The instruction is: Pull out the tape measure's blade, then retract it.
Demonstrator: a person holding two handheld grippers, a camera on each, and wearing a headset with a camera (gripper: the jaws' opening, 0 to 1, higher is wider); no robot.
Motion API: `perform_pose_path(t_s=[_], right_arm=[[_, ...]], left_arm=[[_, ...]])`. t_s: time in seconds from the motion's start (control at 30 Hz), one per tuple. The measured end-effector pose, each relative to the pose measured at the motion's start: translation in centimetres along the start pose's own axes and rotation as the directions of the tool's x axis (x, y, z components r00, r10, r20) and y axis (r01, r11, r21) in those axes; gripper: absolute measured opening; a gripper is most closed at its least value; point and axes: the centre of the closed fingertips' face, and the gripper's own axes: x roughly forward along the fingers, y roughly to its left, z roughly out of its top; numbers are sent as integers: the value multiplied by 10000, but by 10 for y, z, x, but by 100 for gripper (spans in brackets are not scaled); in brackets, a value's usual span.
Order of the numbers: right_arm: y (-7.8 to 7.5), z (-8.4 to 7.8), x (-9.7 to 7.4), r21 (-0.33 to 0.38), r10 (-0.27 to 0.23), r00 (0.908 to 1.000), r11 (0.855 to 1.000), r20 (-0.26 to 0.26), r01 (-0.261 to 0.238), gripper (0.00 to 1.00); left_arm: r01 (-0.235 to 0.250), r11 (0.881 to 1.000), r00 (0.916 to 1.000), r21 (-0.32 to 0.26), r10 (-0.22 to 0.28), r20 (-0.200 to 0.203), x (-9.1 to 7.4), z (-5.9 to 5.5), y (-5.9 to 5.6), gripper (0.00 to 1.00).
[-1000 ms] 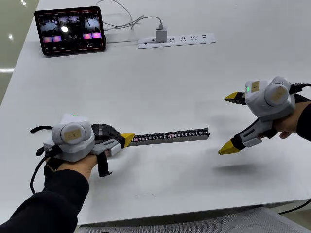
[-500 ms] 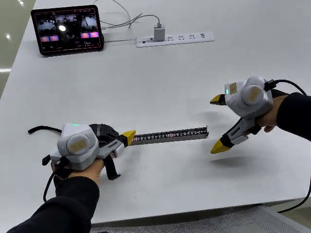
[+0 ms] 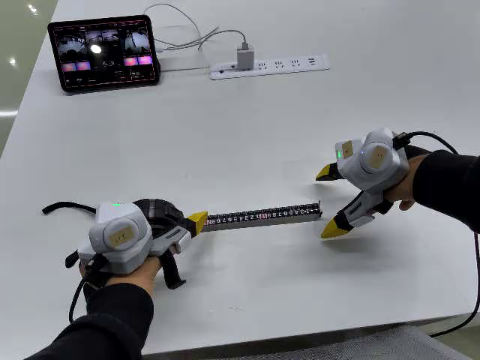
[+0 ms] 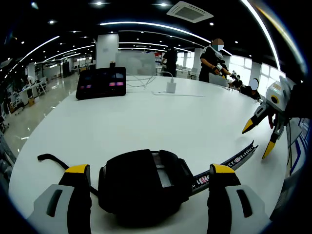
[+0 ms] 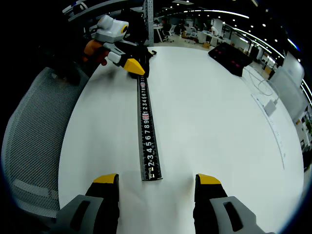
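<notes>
The black tape measure case (image 3: 157,214) lies on the white table (image 3: 247,135), seen close up as the case (image 4: 144,180) in the left gripper view. My left gripper (image 4: 148,170) straddles the case, jaws wide, with a thin gap on each side. The blade (image 3: 262,215) lies pulled out flat to the right and passes by my left gripper's right finger. In the right gripper view the blade (image 5: 147,136) ends just ahead of my open right gripper (image 5: 156,179), which grips nothing. My right gripper (image 3: 327,202) hangs just past the blade's tip.
A tablet (image 3: 105,51) stands at the far left of the table, with a white power strip (image 3: 270,65) and charger cables beside it. The case's black strap (image 3: 64,206) trails left. The table's front edge is close to me, with a mesh chair (image 5: 39,126) below it.
My right gripper has moved left and down towards the blade's tip, still open. My left hand has shifted slightly around the case. The blade and case have stayed put.
</notes>
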Motion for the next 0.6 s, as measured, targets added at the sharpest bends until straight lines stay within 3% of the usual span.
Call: perform_pose_path(t_s=[0.3, 0.6], right_arm=[[1, 6, 5, -434, 167, 9998, 9989, -56, -169, 43], [6, 1, 5, -603, 371, 9987, 9974, -343, -391, 26]], left_arm=[[12, 10000, 9999, -65, -11, 156, -1, 4, 1, 97], [16, 9999, 9999, -107, -14, 149, 0, 5, 1, 96]])
